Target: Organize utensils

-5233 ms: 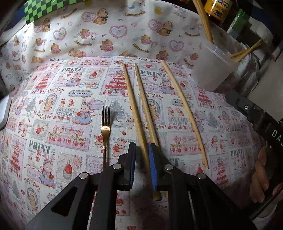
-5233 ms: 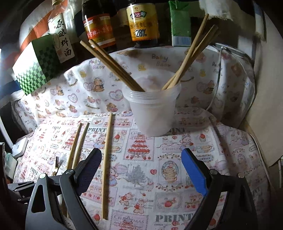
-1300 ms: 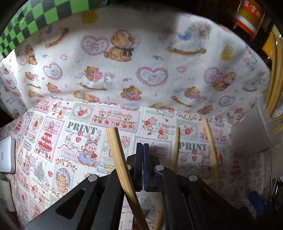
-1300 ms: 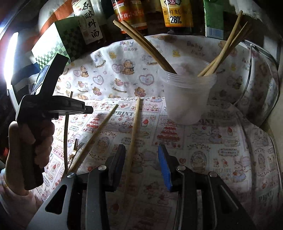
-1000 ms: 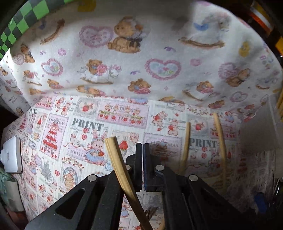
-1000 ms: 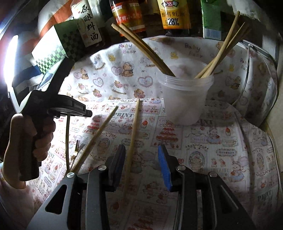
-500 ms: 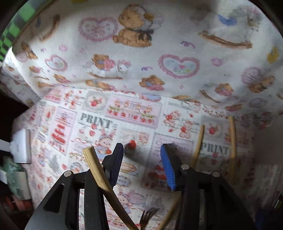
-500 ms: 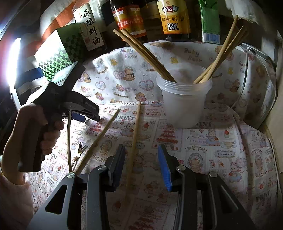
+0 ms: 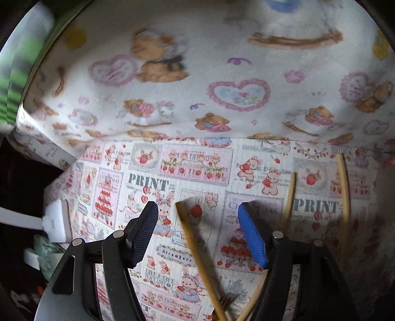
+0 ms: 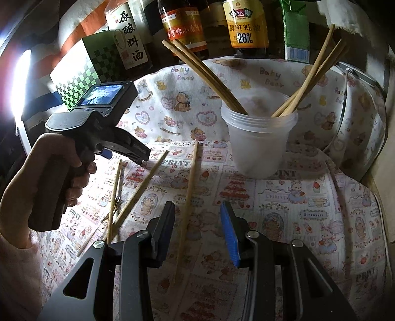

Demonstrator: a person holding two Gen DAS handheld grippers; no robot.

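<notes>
Left gripper had just been spreading its jaws, and a loose chopstick lay between them untouched, its lower end beside a fork on the printed cloth. Right gripper hovered half-spread over another chopstick, pinching nothing. Behind stood a plastic cup holding chopsticks, with sauce bottles and a checkered box crowding the back.

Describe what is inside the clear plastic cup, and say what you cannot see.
The plastic cup holds two bundles of wooden chopsticks: one leaning left, one leaning right. Their lower ends are hidden by the frosted wall, so the cup's bottom cannot be made out.
</notes>
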